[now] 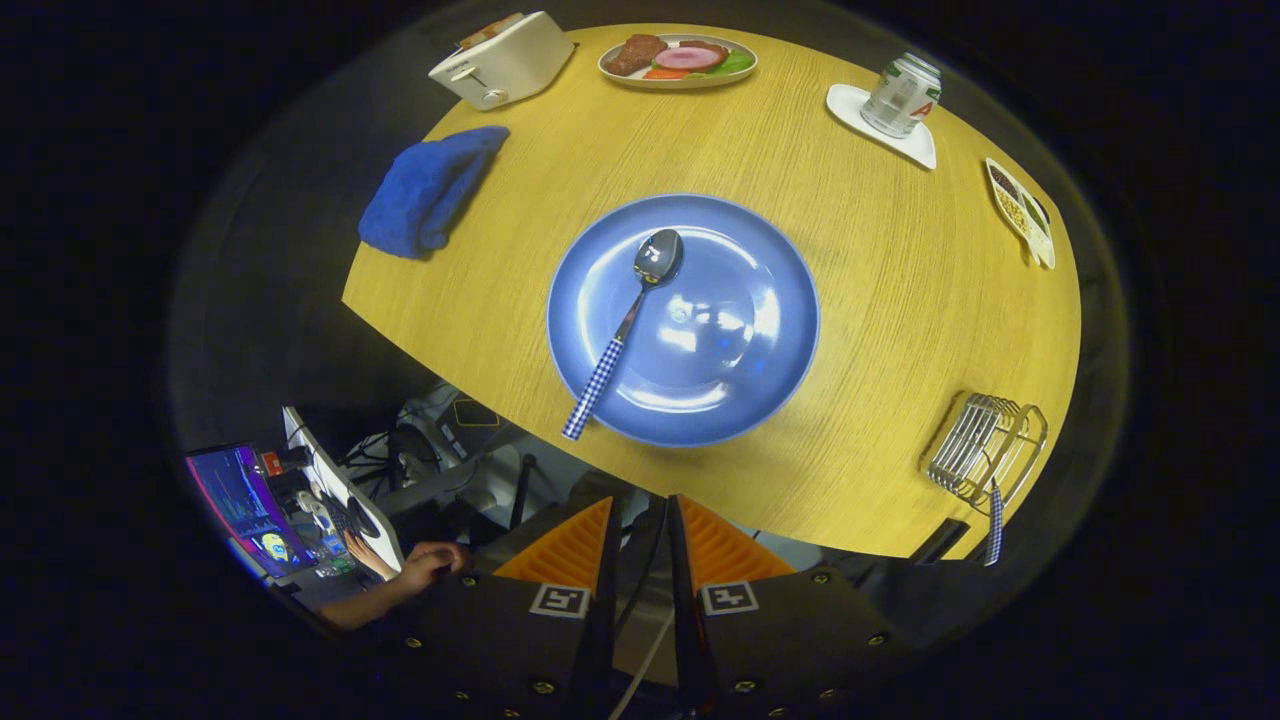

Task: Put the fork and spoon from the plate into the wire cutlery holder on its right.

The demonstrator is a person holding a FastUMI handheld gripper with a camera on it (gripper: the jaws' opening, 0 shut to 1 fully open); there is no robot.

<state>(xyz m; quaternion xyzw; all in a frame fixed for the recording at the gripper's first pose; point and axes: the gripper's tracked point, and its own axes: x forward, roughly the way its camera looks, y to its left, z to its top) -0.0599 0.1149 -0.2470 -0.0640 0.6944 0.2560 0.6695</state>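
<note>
The gripper hangs above the near edge of the round tabletop, its two fingers close together with a narrow gap, holding nothing. Beyond them lies one blue plate with one spoon, its checked handle pointing toward the fingers. To the right sits one wire cutlery holder, a checked handle sticking out of it.

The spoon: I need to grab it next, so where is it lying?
The spoon lies on the blue plate, left of centre, its checked handle over the near rim, beyond the gripper.
</note>
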